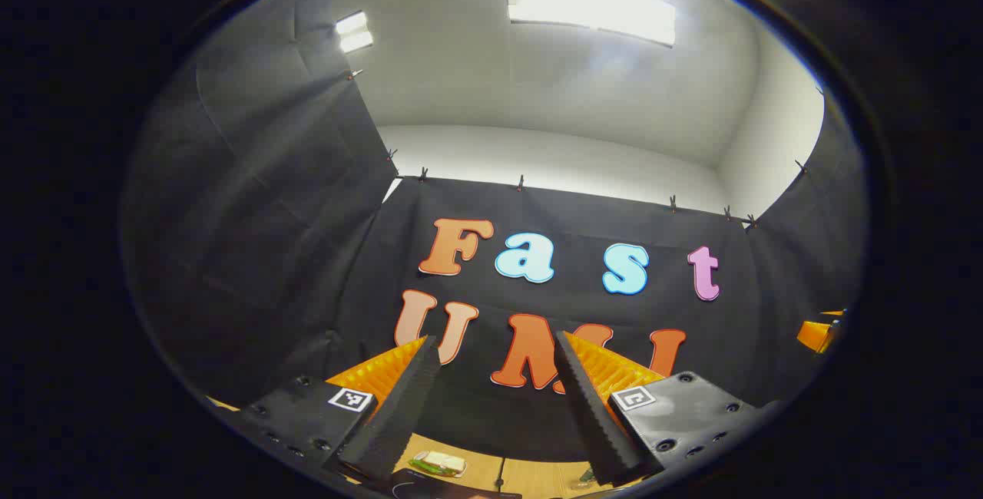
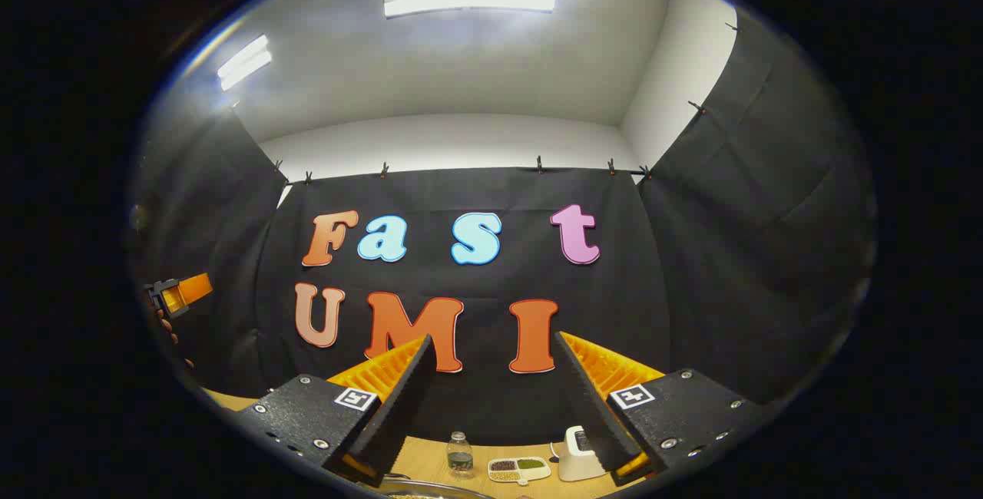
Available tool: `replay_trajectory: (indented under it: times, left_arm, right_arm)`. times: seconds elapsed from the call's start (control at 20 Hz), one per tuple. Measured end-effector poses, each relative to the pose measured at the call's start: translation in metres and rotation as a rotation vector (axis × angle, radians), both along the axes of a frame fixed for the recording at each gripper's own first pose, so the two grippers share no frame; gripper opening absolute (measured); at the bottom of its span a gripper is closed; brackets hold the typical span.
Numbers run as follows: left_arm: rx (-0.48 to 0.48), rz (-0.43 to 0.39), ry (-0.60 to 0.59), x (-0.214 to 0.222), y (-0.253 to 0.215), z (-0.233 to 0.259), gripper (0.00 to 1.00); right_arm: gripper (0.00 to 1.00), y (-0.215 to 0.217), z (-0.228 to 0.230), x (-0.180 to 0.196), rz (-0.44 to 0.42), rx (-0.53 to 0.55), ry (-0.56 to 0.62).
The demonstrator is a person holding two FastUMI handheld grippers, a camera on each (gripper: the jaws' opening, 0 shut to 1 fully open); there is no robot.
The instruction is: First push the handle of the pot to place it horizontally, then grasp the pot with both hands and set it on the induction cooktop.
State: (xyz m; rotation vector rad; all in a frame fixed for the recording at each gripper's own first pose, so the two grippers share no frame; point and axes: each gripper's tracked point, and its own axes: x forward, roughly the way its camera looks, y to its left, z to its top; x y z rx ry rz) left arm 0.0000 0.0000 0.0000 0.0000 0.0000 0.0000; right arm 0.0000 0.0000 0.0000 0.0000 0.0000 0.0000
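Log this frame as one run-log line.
phase: pre-contact | left gripper: open, raised, aimed at booth wall | right gripper: open, raised | pot rim: below right jaws, untouched | bottle, white appliance on table

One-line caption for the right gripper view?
Right gripper open and raised above the table, with a small bottle and divided dish beyond.

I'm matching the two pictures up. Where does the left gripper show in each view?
Left gripper view: the left gripper is at bottom centre, its own fingers spread apart with nothing between them.
Right gripper view: it sits small at the far left edge, about mid height.
Shared landmark: the black cloth wall at the back of the booth.
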Motion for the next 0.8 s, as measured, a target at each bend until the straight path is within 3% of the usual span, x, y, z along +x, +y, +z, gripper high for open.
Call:
replay_trajectory:
  times: [0.35, 0.8]
  left_arm:
    - [0.039, -0.054, 0.020, 0.001, -0.017, -0.009, 0.98]
    - [0.067, -0.042, 0.043, 0.003, -0.020, -0.018, 0.97]
  right_arm:
    - [0.95, 0.009, 0.008, -0.004, 0.027, 0.009, -0.015]
    - [0.94, 0.010, 0.008, -0.007, 0.034, 0.009, -0.008]
